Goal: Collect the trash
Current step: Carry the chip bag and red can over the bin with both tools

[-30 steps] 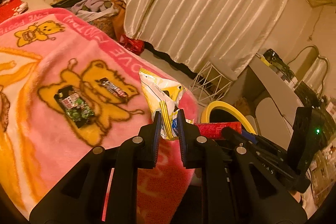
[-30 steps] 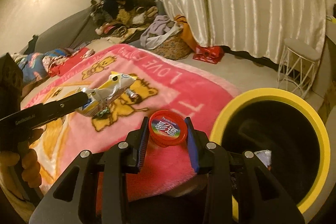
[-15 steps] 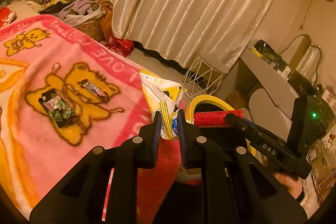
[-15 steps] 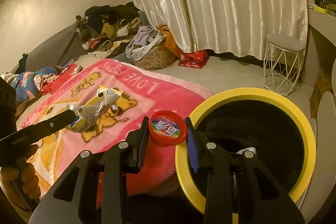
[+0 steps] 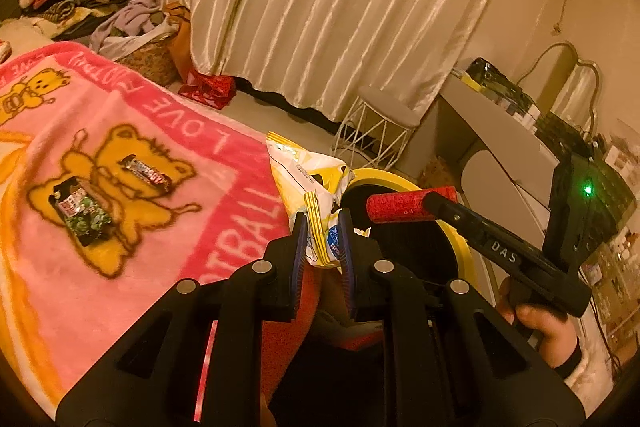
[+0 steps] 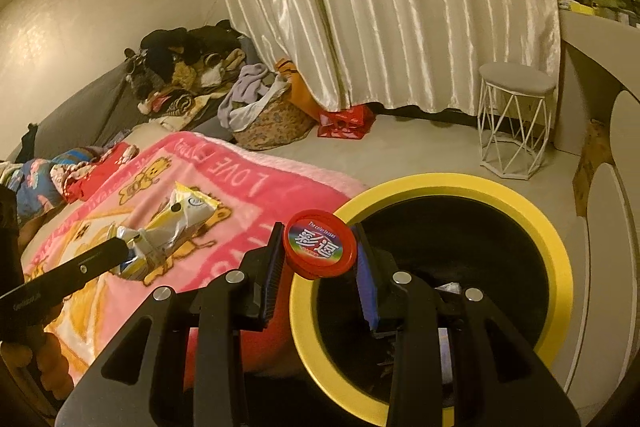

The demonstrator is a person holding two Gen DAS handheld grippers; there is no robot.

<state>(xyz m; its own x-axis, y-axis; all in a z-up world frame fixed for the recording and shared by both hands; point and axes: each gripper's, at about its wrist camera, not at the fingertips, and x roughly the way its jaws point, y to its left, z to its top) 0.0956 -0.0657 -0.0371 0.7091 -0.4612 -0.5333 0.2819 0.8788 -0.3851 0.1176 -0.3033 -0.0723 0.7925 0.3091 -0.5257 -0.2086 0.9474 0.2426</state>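
Left gripper (image 5: 322, 239) pinches a crumpled yellow snack bag (image 5: 310, 183) over the pink blanket's (image 5: 120, 267) near right edge. Right gripper (image 6: 320, 259) clamps a red round tub (image 6: 320, 245) above the yellow-rimmed bin's (image 6: 552, 255) left rim. Two wrappers (image 5: 80, 217) lie far left on the blanket.

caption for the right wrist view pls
Right claw carries a red tub toward the yellow-rimmed bin.

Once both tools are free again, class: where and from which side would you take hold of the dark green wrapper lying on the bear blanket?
Grip the dark green wrapper across its short width, near the middle, coming from above. It lies flat on the soft blanket, apart from the neighbouring candy bar wrapper, so fingers can probably press into the pile either side.
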